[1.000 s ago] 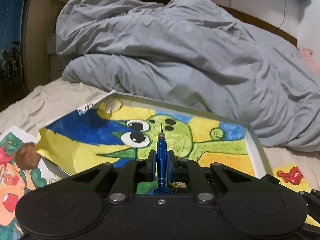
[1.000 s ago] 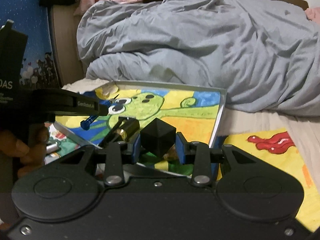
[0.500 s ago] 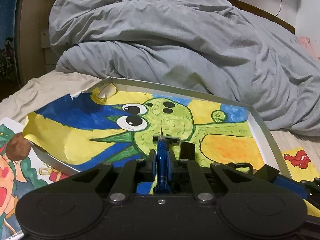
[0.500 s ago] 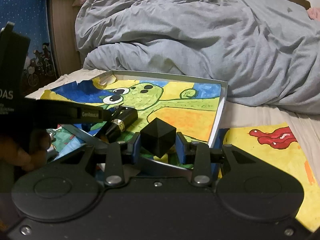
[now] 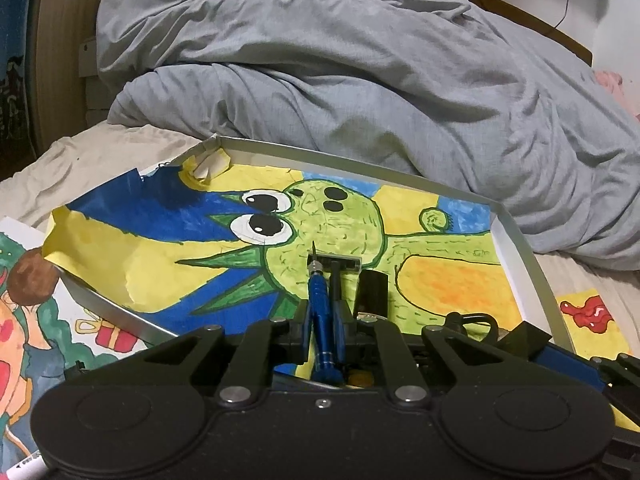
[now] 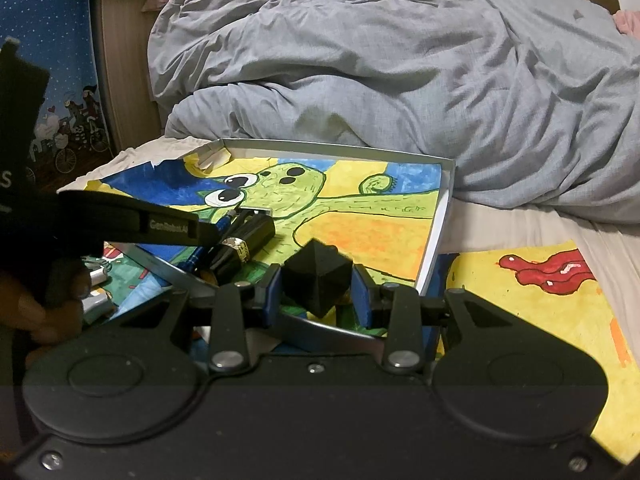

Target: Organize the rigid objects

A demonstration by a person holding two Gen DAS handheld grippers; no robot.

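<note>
**Both grippers loaded over the tray**

A grey duvet [image 5: 360, 80] lies bunched along the tray's far edge. The shallow tray [image 6: 434, 236], lined with a green cartoon drawing, sits on the bed. Over its near edge, the right gripper [image 6: 318, 292] clamps a black cube [image 6: 318, 280]; the left gripper [image 5: 324, 320] pinches a blue screwdriver [image 5: 320, 304], tip toward the tray's middle.

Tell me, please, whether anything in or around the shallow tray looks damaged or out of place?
Yes: the painted sheet lining the grey tray is torn and curled at its far-left corner, and its left side spills over the tray's rim onto the bed.
</note>
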